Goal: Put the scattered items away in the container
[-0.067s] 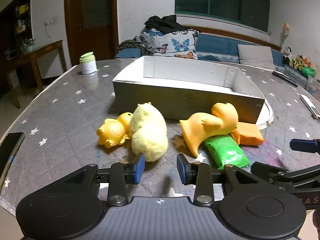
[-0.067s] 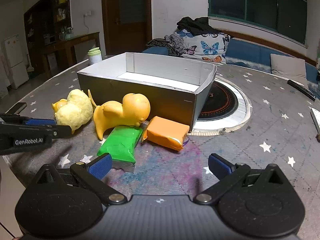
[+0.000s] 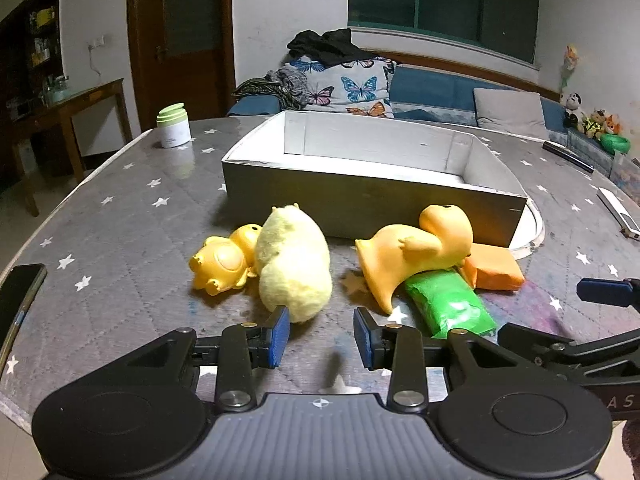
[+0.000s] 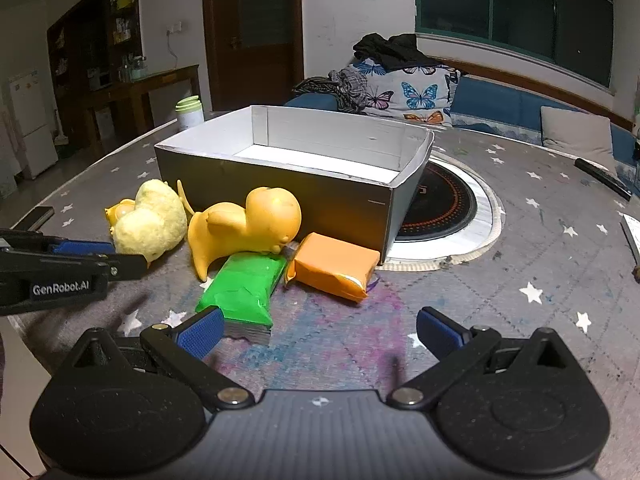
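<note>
Left gripper (image 3: pixel 320 338): I read its blue ribbed pads as parted with a moderate gap, nothing between them; the left pad sits just beside the plush.
Right gripper (image 4: pixel 318 330): I see it spread wide and empty; its left pad is near the green pack's near end.
Container (image 4: pixel 280 196): rectangular open-top box, dark grey outer walls, white matte interior, nothing visible inside.
Plush toy (image 3: pixel 294 264): pale yellow, fuzzy, rounded; lies in front of the box, touching the small duck.
Small duck (image 3: pixel 222 260): glossy yellow-orange moulded figure, on its side.
Large duck (image 4: pixel 244 228): smooth orange rubbery body, tipped over, resting on the green pack.
Green pack (image 4: pixel 242 290): shiny, crinkled film, oblong.
Orange pack (image 4: pixel 334 266): glossy block, just beside the box wall.
Table (image 4: pixel 540 320): grey quilted cover with white stars.
</note>
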`<move>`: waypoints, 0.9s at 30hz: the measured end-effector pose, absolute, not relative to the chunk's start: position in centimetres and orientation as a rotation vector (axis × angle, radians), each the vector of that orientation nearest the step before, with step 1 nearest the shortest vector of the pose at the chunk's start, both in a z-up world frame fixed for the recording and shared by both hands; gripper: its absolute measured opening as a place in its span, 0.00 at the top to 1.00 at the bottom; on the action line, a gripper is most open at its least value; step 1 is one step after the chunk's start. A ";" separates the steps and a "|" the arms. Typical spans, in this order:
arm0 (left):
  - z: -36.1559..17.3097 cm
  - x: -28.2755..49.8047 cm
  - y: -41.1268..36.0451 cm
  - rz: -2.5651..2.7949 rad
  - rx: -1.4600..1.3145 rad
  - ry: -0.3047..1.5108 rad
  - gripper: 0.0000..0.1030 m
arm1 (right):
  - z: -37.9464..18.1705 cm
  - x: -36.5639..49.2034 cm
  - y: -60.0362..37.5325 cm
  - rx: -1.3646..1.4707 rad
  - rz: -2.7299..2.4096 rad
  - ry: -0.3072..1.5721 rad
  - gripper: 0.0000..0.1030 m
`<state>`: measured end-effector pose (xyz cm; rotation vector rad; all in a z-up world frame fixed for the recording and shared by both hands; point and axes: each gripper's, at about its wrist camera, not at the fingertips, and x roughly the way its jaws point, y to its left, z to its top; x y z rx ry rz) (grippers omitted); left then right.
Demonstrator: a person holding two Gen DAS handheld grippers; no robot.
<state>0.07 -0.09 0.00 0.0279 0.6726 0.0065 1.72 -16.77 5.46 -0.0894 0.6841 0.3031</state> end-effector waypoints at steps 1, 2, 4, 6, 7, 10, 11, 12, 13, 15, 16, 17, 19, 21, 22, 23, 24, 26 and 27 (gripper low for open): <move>0.0 0.1 -0.1 0.005 0.026 0.675 0.63 | 5.4 1.7 -16.8 -0.083 0.305 0.685 0.00; 0.0 0.1 -0.2 0.003 0.024 0.677 0.63 | 5.3 1.8 -16.8 -0.076 0.307 0.686 0.00; 0.0 0.2 -0.2 -0.001 0.020 0.682 0.63 | 5.2 1.8 -16.9 -0.063 0.311 0.687 0.00; 0.0 0.2 -0.3 -0.005 0.016 0.687 0.63 | 5.0 1.9 -16.9 -0.049 0.315 0.689 0.00; 0.0 0.3 -0.3 -0.007 0.014 0.689 0.63 | 5.0 1.8 -16.9 -0.046 0.317 0.689 0.00; 0.0 0.3 -0.4 -0.013 0.008 0.696 0.63 | 5.4 1.6 -16.8 -0.065 0.318 0.685 0.00; 0.0 0.4 -0.5 -0.015 0.005 0.698 0.63 | 5.4 1.6 -16.9 -0.065 0.318 0.685 0.00; 0.0 0.4 -0.5 -0.016 0.004 0.701 0.63 | 5.4 1.5 -16.9 -0.067 0.319 0.682 0.00; 0.0 0.4 -0.5 -0.018 0.003 0.704 0.63 | 5.3 1.5 -16.7 -0.066 0.315 0.683 0.00; 0.0 0.4 -0.5 -0.021 0.002 0.709 0.63 | 5.2 1.4 -16.6 -0.064 0.313 0.685 0.00; 0.0 0.5 -0.5 -0.022 0.002 0.711 0.63 | 5.2 1.4 -16.5 -0.063 0.314 0.686 0.00; 0.0 0.5 -0.5 -0.023 0.001 0.712 0.63 | 5.2 1.4 -16.5 -0.064 0.316 0.687 0.00; 0.0 0.6 -0.5 -0.025 -0.001 0.713 0.63 | 5.2 1.4 -16.4 -0.067 0.318 0.686 0.00; 0.0 0.6 -0.6 -0.025 0.000 0.715 0.63 | 5.2 1.4 -16.3 -0.071 0.318 0.685 0.00; 0.0 0.6 -0.6 -0.025 0.001 0.716 0.63 | 5.2 1.5 -16.3 -0.072 0.318 0.685 0.00; 0.0 0.7 -0.6 -0.026 0.000 0.718 0.63 | 5.2 1.5 -16.3 -0.073 0.318 0.685 0.00; 0.0 0.7 -0.7 -0.027 0.000 0.719 0.63 | 5.2 1.5 -16.2 -0.073 0.318 0.687 0.00; 0.0 0.8 -0.7 -0.028 -0.001 0.723 0.63 | 5.1 1.5 -16.2 -0.074 0.317 0.689 0.00; 0.0 0.8 -0.7 -0.029 -0.002 0.724 0.63 | 5.1 1.5 -16.2 -0.075 0.317 0.690 0.00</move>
